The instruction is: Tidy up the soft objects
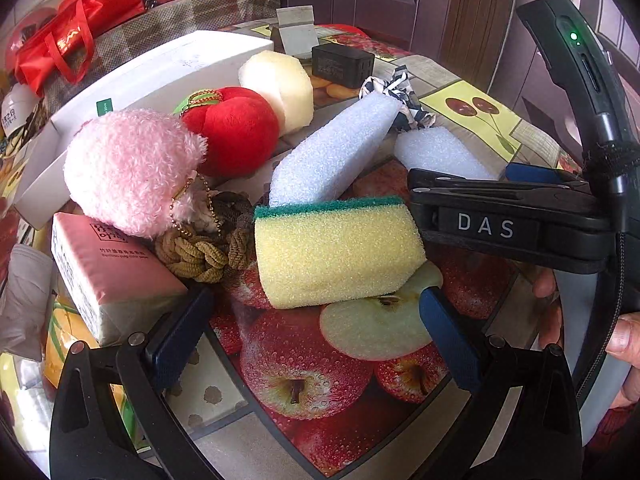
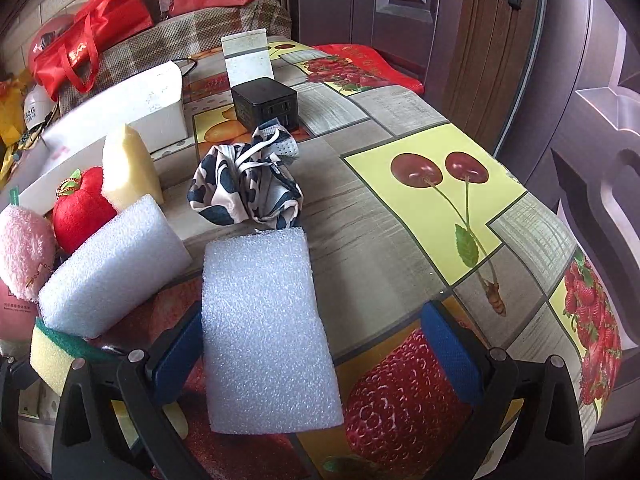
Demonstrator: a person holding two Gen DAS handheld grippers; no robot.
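Reading "DAS" on right tongs (image 1: 508,216); both tongs wide, left tongs (image 1: 316,334) near yellow sponge (image 1: 336,252).

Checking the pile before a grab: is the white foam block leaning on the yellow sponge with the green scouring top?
Touching. The left wrist view shows the white foam block's lower end resting on the yellow sponge's green top.

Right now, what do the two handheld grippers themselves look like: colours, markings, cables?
Both are black frames with silver rivets and blue textured pads on the fingers. The right gripper, seen from the left wrist view, carries white "DAS" lettering, a curved black handle with a lit green LED, a black strap and a braided black cable. The left gripper shows no lettering.
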